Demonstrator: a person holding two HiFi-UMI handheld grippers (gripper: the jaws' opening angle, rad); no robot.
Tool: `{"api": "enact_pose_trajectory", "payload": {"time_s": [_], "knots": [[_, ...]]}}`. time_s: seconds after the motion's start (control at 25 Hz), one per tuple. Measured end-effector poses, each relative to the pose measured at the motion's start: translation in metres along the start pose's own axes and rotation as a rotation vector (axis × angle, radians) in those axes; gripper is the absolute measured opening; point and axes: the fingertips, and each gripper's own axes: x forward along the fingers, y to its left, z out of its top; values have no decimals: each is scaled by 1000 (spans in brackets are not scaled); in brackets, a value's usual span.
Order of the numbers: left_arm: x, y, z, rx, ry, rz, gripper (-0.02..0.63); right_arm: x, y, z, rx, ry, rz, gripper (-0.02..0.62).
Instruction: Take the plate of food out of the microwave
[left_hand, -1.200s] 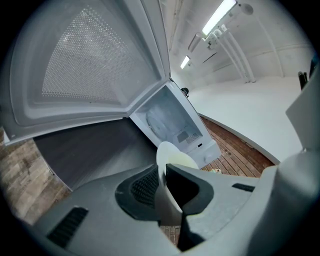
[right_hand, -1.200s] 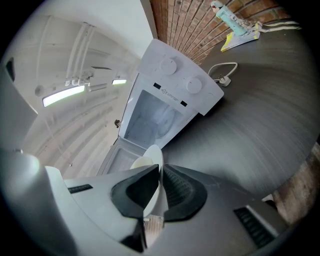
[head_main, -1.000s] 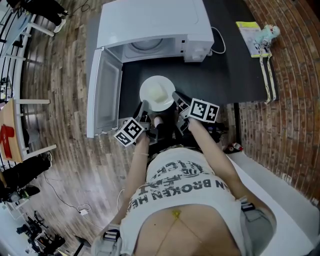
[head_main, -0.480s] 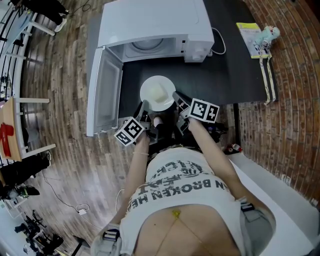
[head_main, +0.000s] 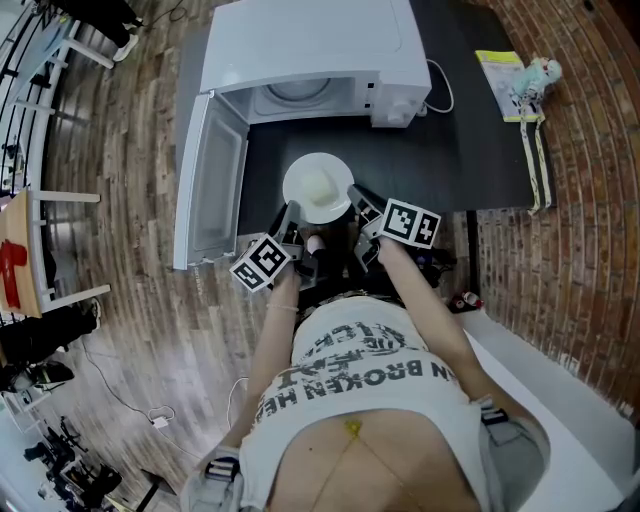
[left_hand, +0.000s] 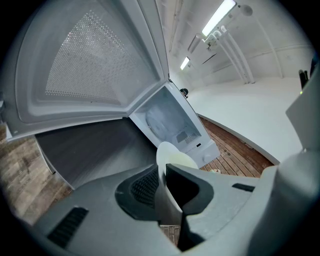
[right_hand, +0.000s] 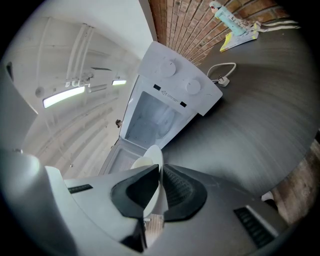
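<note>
Head view showed the left hand-held gripper (head_main: 291, 214) and the right hand-held gripper (head_main: 354, 197) each clamped on the plate (head_main: 318, 186) before the open microwave (head_main: 310, 50).

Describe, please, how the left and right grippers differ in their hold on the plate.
The left gripper clamps the plate's near left rim; the right gripper clamps its right rim. The left gripper sits on the side of the open door; the right gripper sits on the side away from it. Both are shut on the plate, holding it outside the microwave.

Pale food (head_main: 318, 186) on plate (head_main: 292, 192), unidentifiable
</note>
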Motion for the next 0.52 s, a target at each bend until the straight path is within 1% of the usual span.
{"api": "enact_pose_trajectory", "payload": {"time_s": [0.52], "knots": [[0,-6,-4,-5,-3,-1,52,-5,-3,2,3,2,1,28]]}}
